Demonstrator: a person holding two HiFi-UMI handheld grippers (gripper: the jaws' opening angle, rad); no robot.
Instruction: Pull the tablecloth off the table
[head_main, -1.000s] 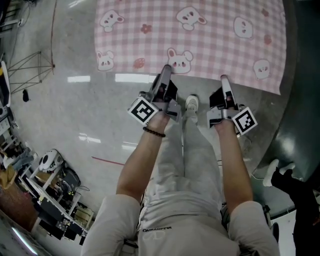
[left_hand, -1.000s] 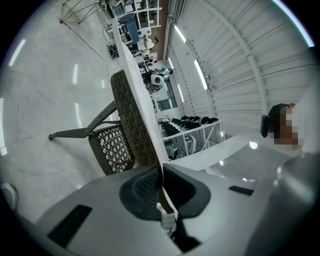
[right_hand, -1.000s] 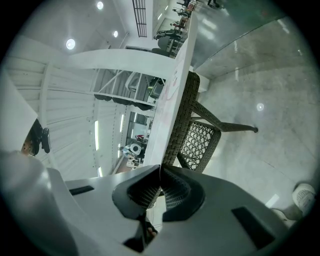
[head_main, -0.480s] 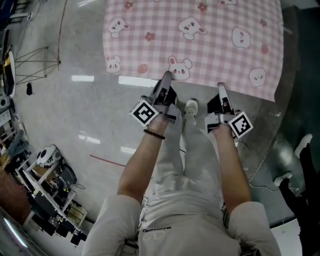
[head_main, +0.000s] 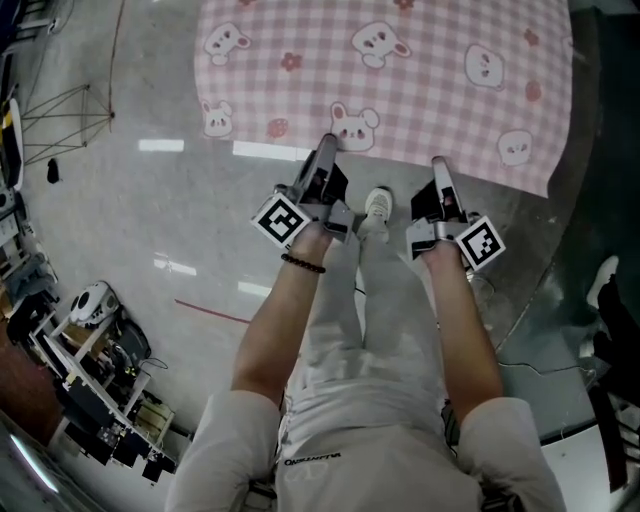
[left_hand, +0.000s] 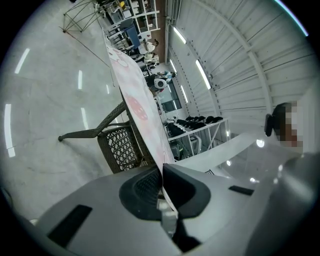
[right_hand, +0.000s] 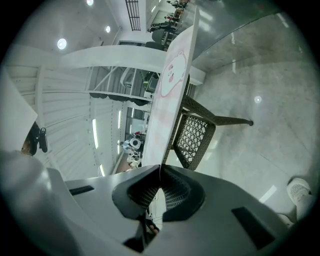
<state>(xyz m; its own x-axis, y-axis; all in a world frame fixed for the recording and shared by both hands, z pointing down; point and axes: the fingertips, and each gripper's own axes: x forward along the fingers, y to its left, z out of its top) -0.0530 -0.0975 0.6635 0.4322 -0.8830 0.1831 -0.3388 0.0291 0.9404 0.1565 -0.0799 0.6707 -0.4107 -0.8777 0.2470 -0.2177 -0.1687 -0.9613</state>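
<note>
A pink checked tablecloth (head_main: 400, 80) with bunny prints fills the top of the head view, stretched out flat. My left gripper (head_main: 328, 148) is shut on its near hem by a bunny print. My right gripper (head_main: 437, 162) is shut on the same hem further right. In the left gripper view the tablecloth (left_hand: 134, 100) runs edge-on away from the closed jaws. The right gripper view shows the tablecloth (right_hand: 170, 95) pinched the same way, above a dark wicker table (right_hand: 192, 137).
The person's legs and a white shoe (head_main: 378, 205) stand just behind the hem. A cluttered equipment rack (head_main: 90, 370) sits at the lower left of the polished floor. A dark green mat (head_main: 580, 270) lies at right. The wicker table (left_hand: 117, 147) stands under the cloth.
Both grippers stay clamped on the hem in the same spot. The head view has shifted slightly, so the cloth sits a little further left than half a second ago.
</note>
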